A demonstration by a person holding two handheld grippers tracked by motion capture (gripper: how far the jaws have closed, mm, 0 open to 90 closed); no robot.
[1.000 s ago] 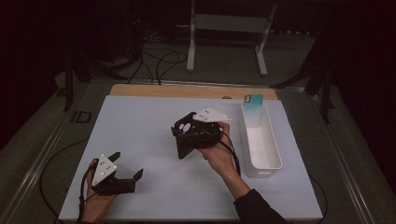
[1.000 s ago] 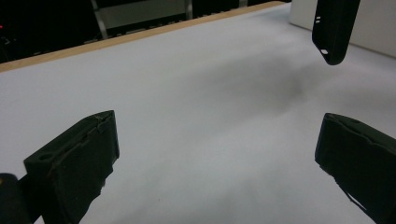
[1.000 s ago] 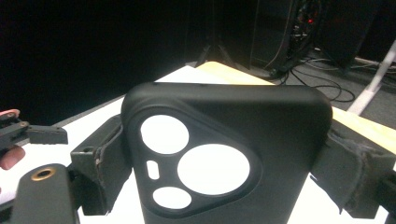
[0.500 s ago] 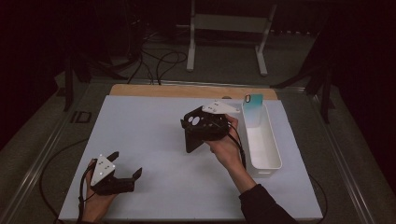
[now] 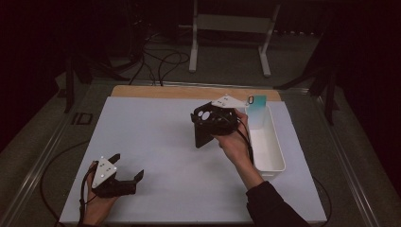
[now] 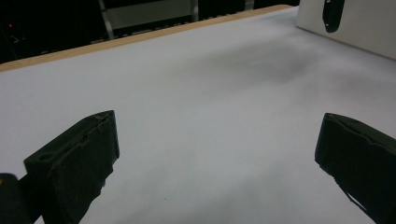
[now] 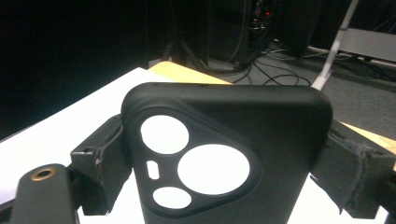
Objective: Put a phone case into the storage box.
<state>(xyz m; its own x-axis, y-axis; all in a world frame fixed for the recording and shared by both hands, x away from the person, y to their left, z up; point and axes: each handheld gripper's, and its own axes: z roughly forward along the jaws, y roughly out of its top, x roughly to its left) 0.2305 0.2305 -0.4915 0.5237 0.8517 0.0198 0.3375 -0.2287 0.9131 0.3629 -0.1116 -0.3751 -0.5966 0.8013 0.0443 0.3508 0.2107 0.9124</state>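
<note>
High view: right tongs (image 5: 208,124), held above the middle of the white tabletop (image 5: 156,137), are closed on a black phone case (image 5: 204,130). The case hangs with its long axis tilted down toward the tabletop, camera cut-outs uppermost. Just to the right lies a long white bin (image 5: 269,146), with a teal case (image 5: 256,111) standing at its far end. The right hand is far nearer the bin than the left, so the case would travel rightward to reach it. Left tongs (image 5: 124,177) rest wide open and hold nothing at the near left corner. Right gripper view: both pads pinch the phone case's (image 7: 224,158) edges. Compared with a second ago, the right tongs have moved farther away and to the right, closer to the bin; the left tongs have not moved.
</note>
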